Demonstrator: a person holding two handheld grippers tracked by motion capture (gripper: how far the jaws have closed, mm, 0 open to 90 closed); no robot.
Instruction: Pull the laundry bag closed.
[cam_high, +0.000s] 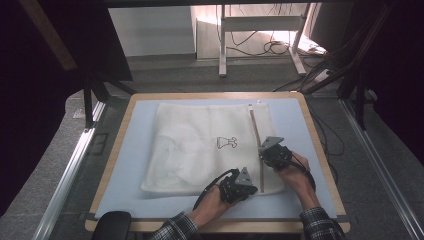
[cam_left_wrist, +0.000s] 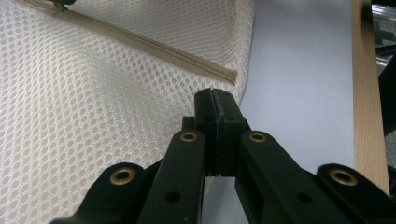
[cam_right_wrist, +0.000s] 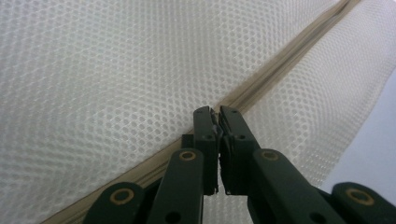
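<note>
The right hand-held gripper (cam_right_wrist: 217, 112) has its jaws nearly together, tips on the beige zipper (cam_right_wrist: 261, 86) running diagonally across white mesh fabric (cam_right_wrist: 102, 79). Pale bench (cam_right_wrist: 373, 149) lies beyond its right side.

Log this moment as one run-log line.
scene: white mesh bag flat on blue mat | left gripper: shut at bag corner | right gripper: shut over zipper
</note>
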